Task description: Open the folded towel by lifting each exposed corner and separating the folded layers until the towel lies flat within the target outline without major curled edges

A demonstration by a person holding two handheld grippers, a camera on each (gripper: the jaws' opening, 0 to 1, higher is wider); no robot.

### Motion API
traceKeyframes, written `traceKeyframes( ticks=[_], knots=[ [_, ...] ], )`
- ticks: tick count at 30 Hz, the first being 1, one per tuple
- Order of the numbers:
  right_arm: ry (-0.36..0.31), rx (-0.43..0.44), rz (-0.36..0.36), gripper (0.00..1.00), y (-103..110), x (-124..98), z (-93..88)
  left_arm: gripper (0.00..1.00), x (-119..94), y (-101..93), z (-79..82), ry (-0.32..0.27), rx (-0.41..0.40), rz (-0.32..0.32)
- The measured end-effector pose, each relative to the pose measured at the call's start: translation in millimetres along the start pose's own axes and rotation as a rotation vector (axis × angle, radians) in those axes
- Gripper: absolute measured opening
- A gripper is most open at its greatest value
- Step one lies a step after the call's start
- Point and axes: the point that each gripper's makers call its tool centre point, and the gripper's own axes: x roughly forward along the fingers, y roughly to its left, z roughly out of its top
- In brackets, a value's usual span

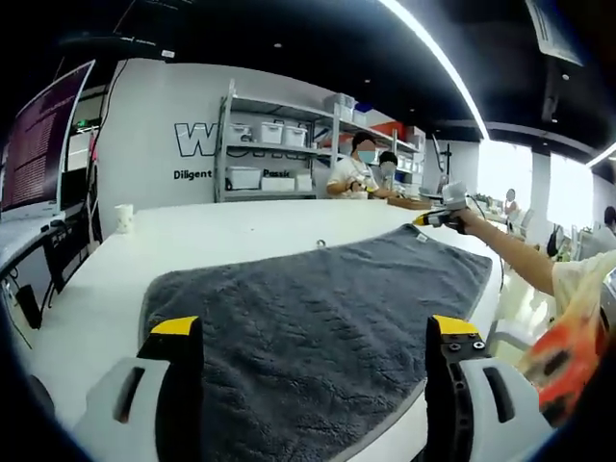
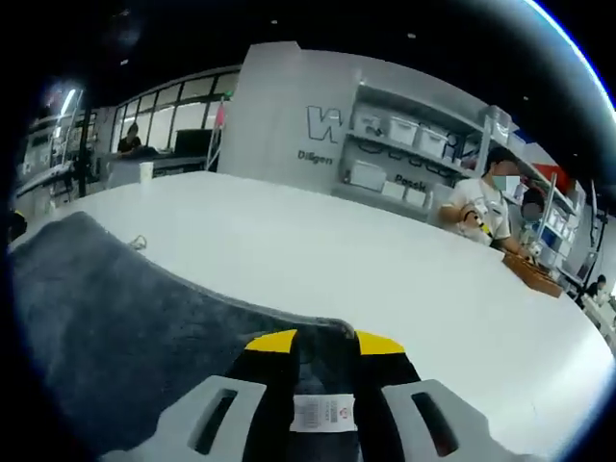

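A dark grey towel lies spread over the white table, its far corner reaching toward the right. My left gripper hovers over the towel's near part, its yellow-tipped jaws wide apart and open with nothing held between them. At that far corner a person's arm holds my right gripper. In the right gripper view the right gripper is shut on the towel's corner, where a white label shows between the jaws. The rest of the towel stretches away to the left over the table.
A white cup stands near the table's far left edge. Shelves with bins line the back wall, where people work at a bench. A monitor stands at the left. A seated person is beside a wooden box.
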Motion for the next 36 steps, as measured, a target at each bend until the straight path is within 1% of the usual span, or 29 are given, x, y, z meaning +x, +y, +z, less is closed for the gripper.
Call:
traceKeyframes(
  ticks=[3, 5, 6, 9, 11, 12, 13, 14, 16, 17, 18, 19, 20, 22, 25, 26, 28, 31, 32, 33, 35, 36],
  knots=[
    [-0.001, 0.02, -0.011, 0.11, -5.5, 10.5, -0.8, 0.93, 0.8, -1.0, -0.9, 0.002, 0.001, -0.005],
    [-0.016, 0.06, 0.002, 0.11, -7.3, 19.0, -1.7, 0.93, 1.4, -3.1, -2.2, 0.003, -0.001, -0.012],
    [-0.021, 0.079, -0.006, 0.11, -10.6, 21.8, -3.1, 0.93, 1.8, -4.0, -3.2, 0.003, 0.0, -0.012],
    [-0.031, 0.084, -0.021, 0.07, -13.5, 25.3, -8.8, 0.93, 3.1, -4.7, -4.9, 0.002, -0.002, -0.013],
    [0.012, 0.047, -0.044, 0.08, -17.6, 31.1, -21.6, 0.93, 4.3, -6.0, -5.5, -0.001, -0.013, -0.023],
    [0.028, 0.04, -0.064, 0.1, -21.5, 32.5, -26.4, 0.93, 4.7, -6.2, -5.6, -0.002, -0.015, -0.024],
    [0.036, 0.045, -0.068, 0.12, -23.2, 34.3, -28.7, 0.93, 5.1, -6.0, -5.6, -0.002, -0.016, -0.024],
    [0.039, 0.058, -0.072, 0.13, -26.0, 36.9, -31.6, 0.93, 5.5, -5.6, -5.4, -0.002, -0.017, -0.023],
    [0.046, 0.076, -0.058, 0.13, -23.3, 36.9, -36.5, 0.93, 5.9, -5.0, -4.1, -0.007, -0.019, -0.02],
    [0.052, 0.076, -0.056, 0.13, -22.5, 38.1, -39.9, 0.93, 6.0, -5.3, -3.8, -0.01, -0.021, -0.02],
    [0.082, 0.052, -0.06, 0.13, -22.7, 39.2, -48.0, 0.93, 5.9, -5.3, -3.4, -0.012, -0.023, -0.02],
    [0.078, 0.049, -0.064, 0.14, -22.7, 40.3, -49.0, 0.93, 5.8, -5.3, -3.4, -0.013, -0.024, -0.02],
    [0.06, 0.058, -0.066, 0.16, -24.3, 39.3, -46.1, 0.92, 5.4, -5.4, -3.8, -0.013, -0.025, -0.02],
    [0.062, 0.065, -0.071, 0.17, -24.9, 39.0, -45.7, 0.92, 4.9, -4.8, -5.1, -0.008, -0.024, -0.018],
    [0.073, 0.035, -0.093, 0.23, -29.2, 36.4, -43.1, 0.92, 3.4, -2.8, -7.0, -0.002, -0.021, -0.011],
    [0.069, 0.035, -0.103, 0.26, -31.6, 34.1, -41.2, 0.92, 2.2, -2.3, -7.1, -0.003, -0.022, -0.011],
    [0.053, 0.04, -0.108, 0.27, -35.6, 30.7, -35.6, 0.92, 0.0, -1.2, -6.3, -0.009, -0.028, -0.009],
    [0.039, 0.046, -0.102, 0.29, -38.2, 18.8, -26.1, 0.92, -3.8, 0.3, -6.0, -0.011, -0.032, -0.006],
    [0.033, 0.035, -0.1, 0.31, -39.5, 11.9, -22.4, 0.92, -5.6, 1.0, -7.5, -0.007, -0.035, -0.004],
    [0.029, 0.03, -0.101, 0.33, -40.2, 10.2, -21.2, 0.92, -6.1, 1.3, -7.9, -0.006, -0.035, -0.003],
    [0.001, 0.025, -0.087, 0.35, -42.4, -4.8, -13.0, 0.92, -9.6, 5.3, -10.8, -0.005, -0.043, 0.009],
    [-0.001, 0.028, -0.077, 0.36, -41.6, -9.1, -11.7, 0.92, -10.4, 6.2, -11.5, -0.005, -0.046, 0.01]
  ],
)
